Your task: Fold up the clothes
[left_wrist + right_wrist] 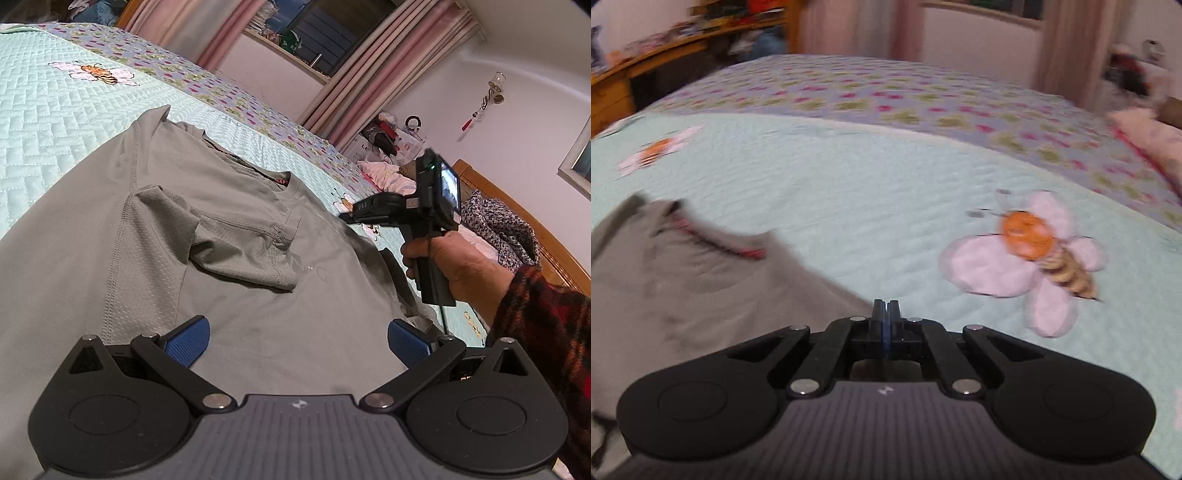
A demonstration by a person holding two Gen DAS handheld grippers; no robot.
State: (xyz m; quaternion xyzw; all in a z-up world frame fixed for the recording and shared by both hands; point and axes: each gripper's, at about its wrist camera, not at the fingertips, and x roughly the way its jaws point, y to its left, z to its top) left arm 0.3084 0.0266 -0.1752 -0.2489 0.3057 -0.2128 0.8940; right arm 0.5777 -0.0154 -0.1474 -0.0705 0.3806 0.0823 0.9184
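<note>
Left wrist view first: we see the grey T-shirt spread flat on the quilted bedspread, one sleeve folded in across the chest. Our left gripper hovers over the hem, blue pads wide apart, nothing between them. Over on the right, a hand in a plaid sleeve holds the right gripper (its view is blurred), jaws pressed together and empty, at the shirt's edge beside an embroidered bee.
</note>
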